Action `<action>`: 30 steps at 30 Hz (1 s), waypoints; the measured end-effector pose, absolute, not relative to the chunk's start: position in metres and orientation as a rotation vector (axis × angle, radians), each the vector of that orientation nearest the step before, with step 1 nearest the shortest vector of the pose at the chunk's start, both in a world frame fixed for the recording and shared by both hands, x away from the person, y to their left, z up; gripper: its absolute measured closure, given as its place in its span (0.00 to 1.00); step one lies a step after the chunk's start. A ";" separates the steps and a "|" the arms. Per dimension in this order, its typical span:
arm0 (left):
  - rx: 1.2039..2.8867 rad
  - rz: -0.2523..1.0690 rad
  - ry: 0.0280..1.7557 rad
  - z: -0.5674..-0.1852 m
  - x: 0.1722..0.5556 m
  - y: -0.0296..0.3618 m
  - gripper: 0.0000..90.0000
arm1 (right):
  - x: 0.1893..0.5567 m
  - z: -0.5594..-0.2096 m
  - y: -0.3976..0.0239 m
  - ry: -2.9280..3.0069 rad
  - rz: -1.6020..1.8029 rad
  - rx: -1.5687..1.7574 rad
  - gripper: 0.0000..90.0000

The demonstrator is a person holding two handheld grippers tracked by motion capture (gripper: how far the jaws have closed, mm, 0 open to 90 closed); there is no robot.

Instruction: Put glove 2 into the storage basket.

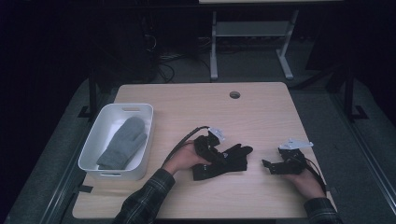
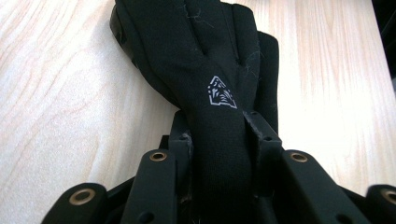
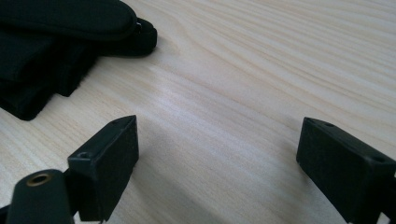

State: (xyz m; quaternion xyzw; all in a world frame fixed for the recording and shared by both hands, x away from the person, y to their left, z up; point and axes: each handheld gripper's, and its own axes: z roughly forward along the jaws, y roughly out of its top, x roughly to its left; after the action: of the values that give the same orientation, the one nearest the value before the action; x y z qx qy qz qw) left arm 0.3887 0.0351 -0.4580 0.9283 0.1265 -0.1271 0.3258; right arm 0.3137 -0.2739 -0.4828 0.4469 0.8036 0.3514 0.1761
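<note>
Two gloves are lying in this scene, and the order below runs from left to right across the high view.

At the far left, a white bin (image 1: pixel 91 148) is sitting on the light wooden table (image 1: pixel 261 112) near its left edge, and a grey mitten (image 1: pixel 122 143) is resting inside the bin, lying along its length.

Near the middle of the front half of the table, the black glove (image 1: pixel 224 161) is lying flat on the bare wood, well apart from the bin. It is a fingered glove of dark knit fabric; in the left gripper view the glove (image 2: pixel 205 60) is carrying a small white triangular emblem just above its narrower wrist section, and its fingers are pointing away from the camera.

The left gripper (image 1: pixel 208 150) is pressing both black jaws against the sides of that wrist section. The jaws are standing narrow, and the fabric is bunching between the pads, so the glove is being clamped while the rest of it is lying on the table.

Further right, the right gripper (image 1: pixel 268 164) is hovering low over bare wood, near the glove but not touching it. Its jaws are standing wide apart with nothing between them; in the right gripper view the glove (image 3: pixel 56 42) is lying at the upper left, clear of both jaws.
</note>
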 end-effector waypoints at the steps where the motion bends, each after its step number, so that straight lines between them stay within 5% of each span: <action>1: 2.430 -0.335 0.337 -0.458 0.389 0.035 0.76 | 0.314 -0.483 -0.274 2.276 0.995 1.265 0.14; 30: 2.331 -0.109 0.623 -0.362 0.377 0.100 0.76 | 0.314 -0.483 -0.273 2.275 0.997 1.268 0.14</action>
State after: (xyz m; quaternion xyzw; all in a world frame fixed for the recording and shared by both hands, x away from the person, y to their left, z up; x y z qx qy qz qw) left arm 0.3772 0.0997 -0.3617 0.9021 0.2413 -0.0421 0.3554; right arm 0.3136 -0.2734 -0.4828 0.4477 0.8032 0.3518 0.1753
